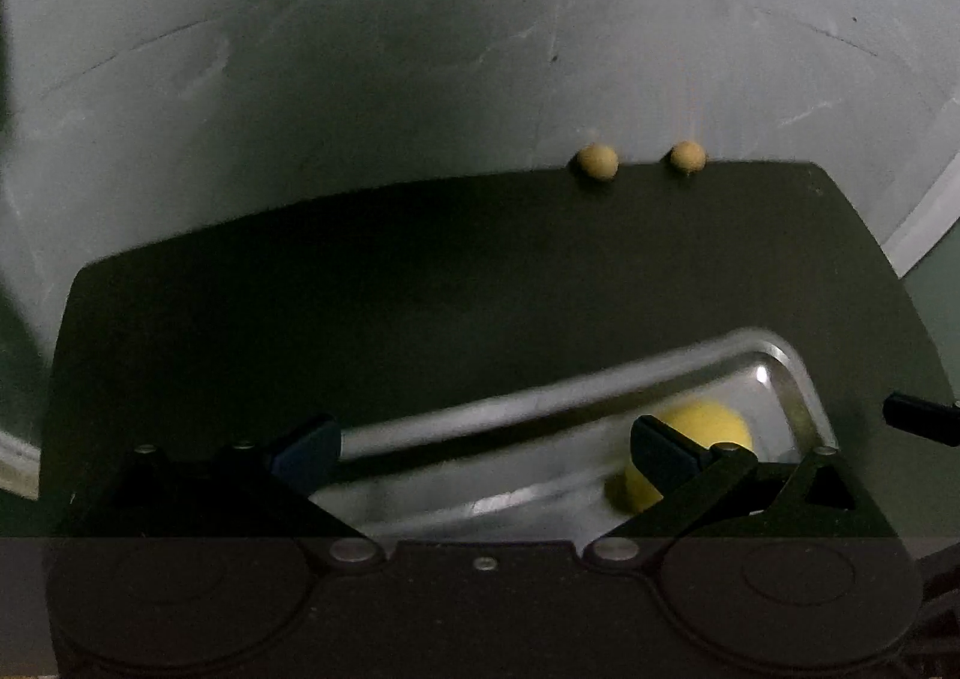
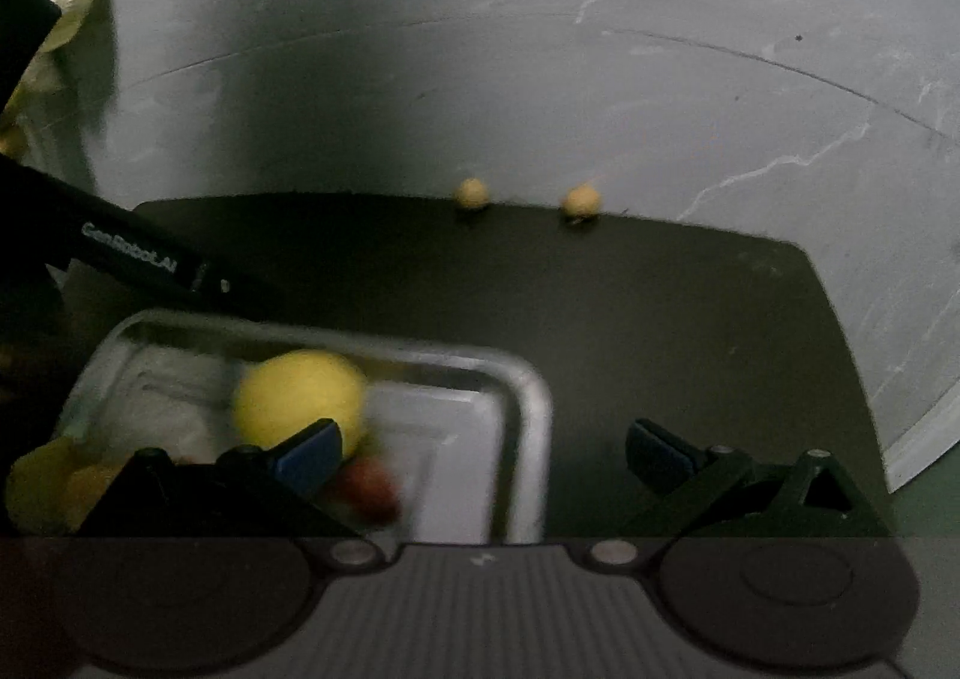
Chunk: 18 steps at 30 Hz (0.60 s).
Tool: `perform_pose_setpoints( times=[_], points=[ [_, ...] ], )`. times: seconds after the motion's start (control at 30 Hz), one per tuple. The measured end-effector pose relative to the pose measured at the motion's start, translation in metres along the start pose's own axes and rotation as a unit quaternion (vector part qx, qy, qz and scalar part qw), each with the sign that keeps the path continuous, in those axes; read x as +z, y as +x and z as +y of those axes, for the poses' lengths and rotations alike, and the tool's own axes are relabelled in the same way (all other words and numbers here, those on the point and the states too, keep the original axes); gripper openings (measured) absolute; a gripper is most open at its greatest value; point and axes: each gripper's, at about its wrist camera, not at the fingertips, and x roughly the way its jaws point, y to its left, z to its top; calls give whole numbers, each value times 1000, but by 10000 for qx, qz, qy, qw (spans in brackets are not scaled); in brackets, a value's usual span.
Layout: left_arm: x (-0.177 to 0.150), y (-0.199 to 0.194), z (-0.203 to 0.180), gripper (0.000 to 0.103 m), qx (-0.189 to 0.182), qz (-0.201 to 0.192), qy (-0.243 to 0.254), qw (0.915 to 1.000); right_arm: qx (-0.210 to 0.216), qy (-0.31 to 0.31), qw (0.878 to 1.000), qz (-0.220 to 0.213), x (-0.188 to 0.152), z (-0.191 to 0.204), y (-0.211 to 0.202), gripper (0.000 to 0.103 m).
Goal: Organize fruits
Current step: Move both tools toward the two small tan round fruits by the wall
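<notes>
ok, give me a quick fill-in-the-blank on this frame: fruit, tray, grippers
1. The big yellow fruit lies inside the metal ____.
2. At the far edge of the dark mat sit ____ small tan balls.
3. Neither the left gripper nor the right gripper holds anything; both are ____.
4. Beside the yellow fruit, in the right wrist view, lies a smaller fruit coloured ____.

Missing words: tray; two; open; red
</notes>
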Motion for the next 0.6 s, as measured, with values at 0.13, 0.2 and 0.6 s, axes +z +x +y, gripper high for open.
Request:
perform_pose_setpoints(
  times=[0.13, 0.2, 0.6],
  points=[
    [26, 15, -14, 102, 36, -150, -39, 9999, -76, -85, 9998, -179, 17, -23, 17, 103],
    [38, 22, -20, 102, 49, -227, -96, 9997, -95, -138, 9996, -228, 26, -35, 27, 103],
    [96, 78, -50, 102, 161, -481, -361, 9981, -81, -497, 9977, -450, 69, -72, 89, 100]
  ],
)
